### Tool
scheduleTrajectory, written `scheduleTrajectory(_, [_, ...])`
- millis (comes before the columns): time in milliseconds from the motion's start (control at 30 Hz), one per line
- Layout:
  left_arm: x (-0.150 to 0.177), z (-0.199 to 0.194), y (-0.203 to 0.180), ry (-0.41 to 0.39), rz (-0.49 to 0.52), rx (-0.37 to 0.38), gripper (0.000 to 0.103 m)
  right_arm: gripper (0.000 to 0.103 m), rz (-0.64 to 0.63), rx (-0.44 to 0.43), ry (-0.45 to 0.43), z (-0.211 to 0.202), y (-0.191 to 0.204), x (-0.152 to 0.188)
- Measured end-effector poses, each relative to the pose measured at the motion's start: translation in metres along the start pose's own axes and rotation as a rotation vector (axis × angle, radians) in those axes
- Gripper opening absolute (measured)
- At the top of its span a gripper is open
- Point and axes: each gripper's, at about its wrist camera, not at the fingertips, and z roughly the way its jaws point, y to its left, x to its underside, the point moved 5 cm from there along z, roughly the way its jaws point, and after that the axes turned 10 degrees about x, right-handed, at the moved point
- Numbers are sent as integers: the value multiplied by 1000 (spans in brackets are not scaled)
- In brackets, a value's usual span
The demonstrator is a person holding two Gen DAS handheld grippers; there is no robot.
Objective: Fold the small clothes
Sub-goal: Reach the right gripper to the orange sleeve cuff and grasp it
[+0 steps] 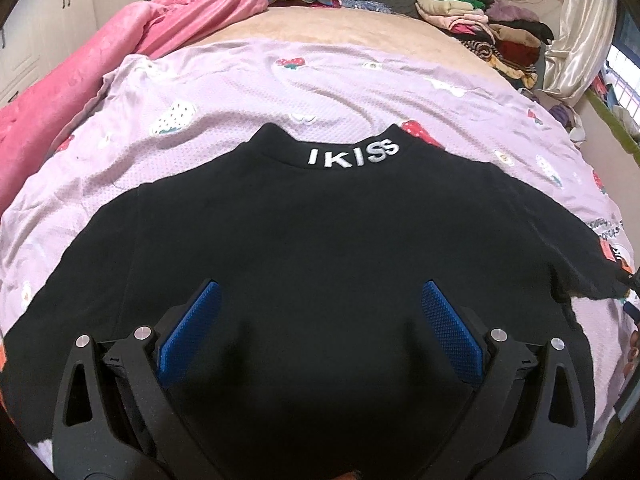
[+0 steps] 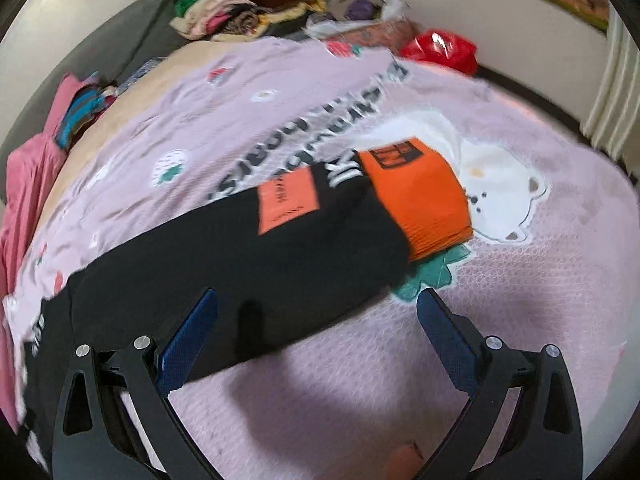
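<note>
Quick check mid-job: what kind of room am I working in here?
Most likely a bedroom: the black top lies on a bed's lilac strawberry-print cover, beside a pink blanket and piled clothes.

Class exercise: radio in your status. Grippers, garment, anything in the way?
Left gripper open, over black top, holding nothing. Right gripper open beside orange-cuffed sleeve. Top flat on lilac bedspread, unfolded. Nothing in the way.
</note>
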Motion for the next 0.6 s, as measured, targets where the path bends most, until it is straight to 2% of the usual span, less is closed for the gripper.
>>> scheduleTrajectory(100, [0, 0, 2, -4, -9, 6, 94, 99, 64, -21, 39, 16, -11, -5])
scheduleTrajectory(233, [1, -3, 3, -11, -3, 2, 94, 98, 136, -67, 9, 25, -18, -19])
scheduleTrajectory(267, [1, -3, 3, -13, -2, 2, 94, 93, 154, -76, -3, 26, -20, -22])
scheduleTrajectory(333, [-1, -6, 4, -19, -5, 18, 94, 68, 161, -67, -36, 27, -23, -30])
scheduleTrajectory(367, [-1, -8, 4, -21, -10, 40, 94, 43, 162, -77, -55, 26, -25, -33])
scheduleTrajectory(400, [-2, -10, 4, -22, -16, 54, 94, 24, 174, -107, -63, 26, -26, -35])
scheduleTrajectory(500, [-5, -16, 7, -35, -27, 60, 94, 14, 181, -163, -95, 16, -26, -37])
scheduleTrajectory(600, [-9, -26, 11, -49, -27, 46, 94, 13, 128, -204, -173, -8, -16, -38])
